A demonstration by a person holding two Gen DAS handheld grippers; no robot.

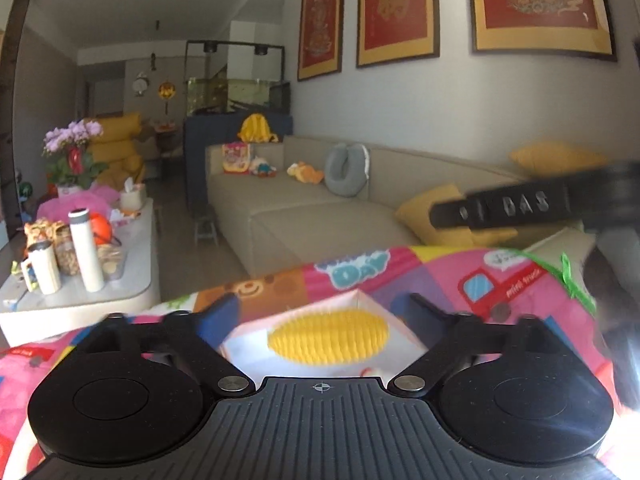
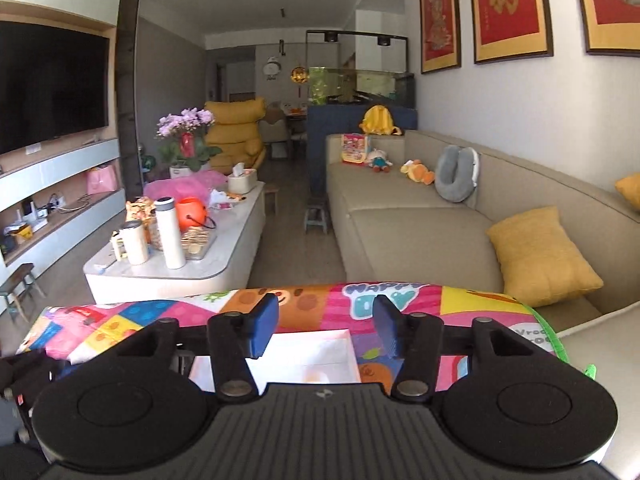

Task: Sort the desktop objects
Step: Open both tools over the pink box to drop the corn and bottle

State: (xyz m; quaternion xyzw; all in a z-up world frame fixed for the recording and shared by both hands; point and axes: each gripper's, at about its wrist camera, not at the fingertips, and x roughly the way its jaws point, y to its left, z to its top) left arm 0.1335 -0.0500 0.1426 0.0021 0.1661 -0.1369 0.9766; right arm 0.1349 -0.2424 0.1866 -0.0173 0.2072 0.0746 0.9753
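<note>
Lying in the lower middle of the left wrist frame, the yellow ribbed toy point(image 1: 328, 335) rests inside a white box point(image 1: 394, 316) between the spread-apart left gripper point(image 1: 322, 312), while the right gripper point(image 2: 326, 326) gapes wide above the colourful mat point(image 2: 308, 300).

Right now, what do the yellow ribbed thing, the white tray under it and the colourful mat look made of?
yellow ribbed object: looks like soft rubber or moulded plastic, matte, with regular ridges; blurred, so uncertain.
white tray: thin, flat, matte walls with sharp corners suggest cardboard or thin plastic.
mat: printed cartoon surface, slight sheen, rounded padded edge, likely foam or coated fabric.
</note>
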